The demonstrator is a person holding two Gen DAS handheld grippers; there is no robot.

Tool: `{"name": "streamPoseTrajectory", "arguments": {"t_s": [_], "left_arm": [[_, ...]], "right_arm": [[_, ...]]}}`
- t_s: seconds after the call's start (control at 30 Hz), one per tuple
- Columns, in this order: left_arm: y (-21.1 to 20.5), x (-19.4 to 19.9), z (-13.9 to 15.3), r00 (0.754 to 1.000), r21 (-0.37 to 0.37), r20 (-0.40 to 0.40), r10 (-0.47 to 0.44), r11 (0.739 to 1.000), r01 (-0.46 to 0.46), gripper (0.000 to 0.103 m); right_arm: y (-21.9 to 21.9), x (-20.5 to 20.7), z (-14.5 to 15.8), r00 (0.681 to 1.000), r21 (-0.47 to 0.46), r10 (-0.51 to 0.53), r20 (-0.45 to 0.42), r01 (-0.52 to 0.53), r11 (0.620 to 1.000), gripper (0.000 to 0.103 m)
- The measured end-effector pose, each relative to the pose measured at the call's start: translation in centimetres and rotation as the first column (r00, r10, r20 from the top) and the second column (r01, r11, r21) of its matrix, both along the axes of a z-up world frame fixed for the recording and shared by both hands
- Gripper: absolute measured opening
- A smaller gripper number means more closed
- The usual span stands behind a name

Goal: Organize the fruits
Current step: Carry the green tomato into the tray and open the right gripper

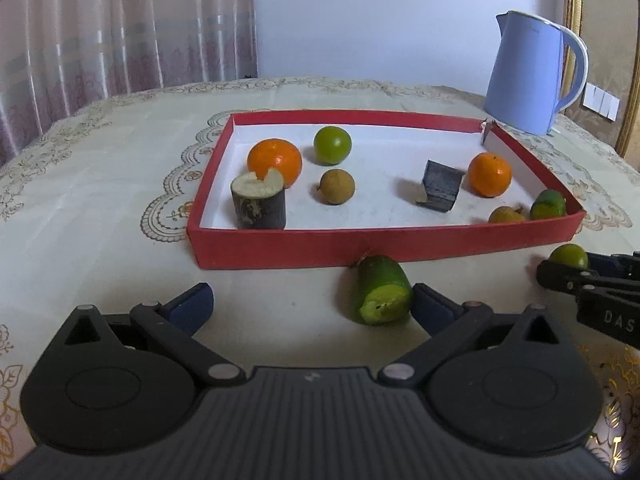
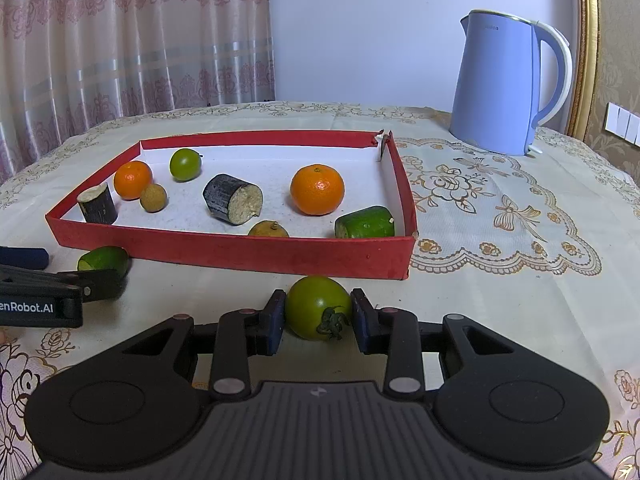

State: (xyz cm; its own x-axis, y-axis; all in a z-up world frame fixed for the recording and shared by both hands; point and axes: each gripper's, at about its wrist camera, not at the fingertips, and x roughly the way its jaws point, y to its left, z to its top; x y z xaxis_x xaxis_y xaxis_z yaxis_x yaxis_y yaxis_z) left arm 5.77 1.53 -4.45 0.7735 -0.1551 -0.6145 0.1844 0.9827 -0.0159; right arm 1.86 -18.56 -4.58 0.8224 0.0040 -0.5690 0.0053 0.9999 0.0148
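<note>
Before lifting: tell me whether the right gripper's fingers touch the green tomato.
Touching. The right wrist view shows both fingers pressed against the green tomato, no gap either side.

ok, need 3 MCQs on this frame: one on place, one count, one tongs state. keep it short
1. Where is the cut green cucumber piece nearest the left tongs?
A. inside the red tray
B. on the tablecloth before the tray
C. beside the kettle

2. How many oranges lie in the red tray?
A. one
B. two
C. four

3. The right tongs are:
A. closed around the green tomato
B. wide open, empty
C. holding an orange

Answers: 1 B, it lies outside the tray's front wall. 2 B, one orange left, one orange right. 3 A, both pads flank the tomato closely.
</note>
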Motion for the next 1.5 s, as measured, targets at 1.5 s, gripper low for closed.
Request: {"name": "streamPoseTrajectory", "arguments": {"t_s": [1.5], "left_arm": [[-0.5,-0.1,-0.5,1.000,0.028,-0.007,-0.025,0.999,0.026,0.103]], "right_arm": [[2.2,4.6,5.7,0.989,-0.094,0.079,0.124,-0.067,0.993,0.033]]}}
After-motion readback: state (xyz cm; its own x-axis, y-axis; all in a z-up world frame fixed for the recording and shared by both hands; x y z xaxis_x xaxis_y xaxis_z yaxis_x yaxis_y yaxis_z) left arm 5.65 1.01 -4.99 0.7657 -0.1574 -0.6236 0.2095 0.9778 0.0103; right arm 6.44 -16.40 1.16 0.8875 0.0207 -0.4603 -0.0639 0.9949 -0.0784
